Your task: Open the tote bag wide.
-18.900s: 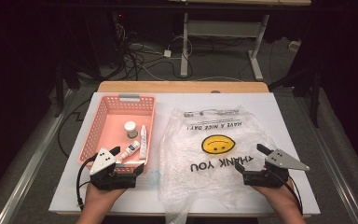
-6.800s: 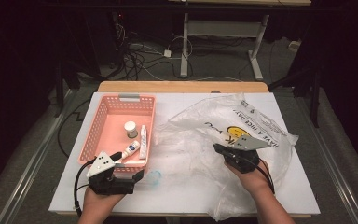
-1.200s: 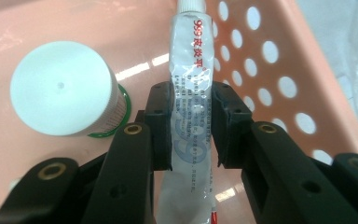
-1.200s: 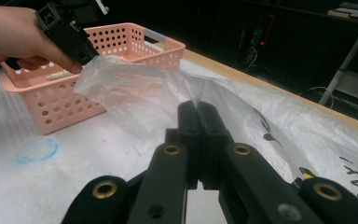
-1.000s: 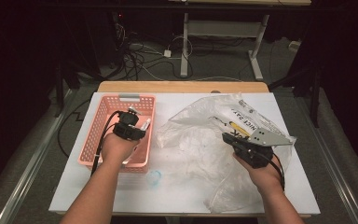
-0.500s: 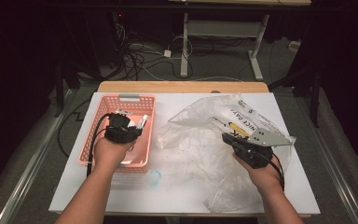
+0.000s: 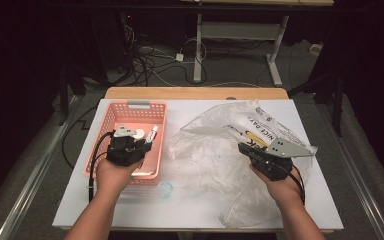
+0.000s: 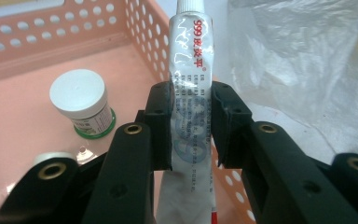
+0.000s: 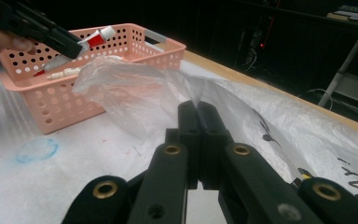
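The left gripper (image 8: 191, 126), clamped across a silver ointment tube (image 8: 190, 88) over the pink perforated basket (image 7: 111, 120), points its long axis toward the clear plastic bag (image 7: 215, 150), whose edge the closed right gripper (image 9: 198, 116) pinches just rightward.

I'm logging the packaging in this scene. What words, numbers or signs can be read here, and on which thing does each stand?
"999", red, followed by red Chinese characters I cannot make out: on the tube in the left gripper.
"NICE DAY": on the plastic bag held by the right gripper.
"DAY!": same bag, right gripper view.
Tube's small print and the jar label: too blurred.
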A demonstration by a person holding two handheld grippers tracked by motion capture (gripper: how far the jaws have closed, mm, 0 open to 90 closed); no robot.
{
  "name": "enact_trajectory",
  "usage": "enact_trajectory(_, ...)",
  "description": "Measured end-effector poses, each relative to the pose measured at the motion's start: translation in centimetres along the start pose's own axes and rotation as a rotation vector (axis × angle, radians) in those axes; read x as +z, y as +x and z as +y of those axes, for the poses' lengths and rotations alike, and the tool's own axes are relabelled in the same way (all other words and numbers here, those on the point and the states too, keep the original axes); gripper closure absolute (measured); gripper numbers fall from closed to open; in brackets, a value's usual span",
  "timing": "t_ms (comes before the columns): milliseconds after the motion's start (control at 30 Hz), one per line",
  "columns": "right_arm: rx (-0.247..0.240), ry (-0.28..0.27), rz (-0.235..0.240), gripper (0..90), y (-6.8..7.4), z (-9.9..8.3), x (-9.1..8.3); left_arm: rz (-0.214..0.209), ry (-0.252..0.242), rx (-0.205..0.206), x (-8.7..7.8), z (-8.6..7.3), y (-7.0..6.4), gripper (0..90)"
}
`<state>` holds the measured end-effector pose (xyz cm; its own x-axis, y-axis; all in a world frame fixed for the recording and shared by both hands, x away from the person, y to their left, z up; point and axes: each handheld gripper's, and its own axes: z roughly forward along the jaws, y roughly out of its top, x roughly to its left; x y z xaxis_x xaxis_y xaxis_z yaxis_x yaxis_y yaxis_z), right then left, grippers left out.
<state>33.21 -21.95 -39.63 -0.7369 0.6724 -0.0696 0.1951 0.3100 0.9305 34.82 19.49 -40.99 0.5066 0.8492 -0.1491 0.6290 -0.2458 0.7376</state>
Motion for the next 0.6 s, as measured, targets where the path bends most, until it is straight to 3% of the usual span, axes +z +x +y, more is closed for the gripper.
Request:
enact_trajectory(233, 0.000, 0.000, -0.003, 90.0, 0.1, 0.0, 0.0, -0.005, -0.067, 0.021, -1.0, -1.3, -0.6, 69.3)
enact_trajectory(433, -0.003, -0.001, -0.003, 90.0, 0.1, 0.0, 0.1, -0.030, -0.129, 0.004, -1.6, -2.3, -0.7, 69.3)
enact_trajectory(600, -0.009, 0.002, -0.006, 90.0, 0.3, -0.1, 0.1, -0.046, -0.149, 0.015, -2.0, -2.3, -0.7, 69.3)
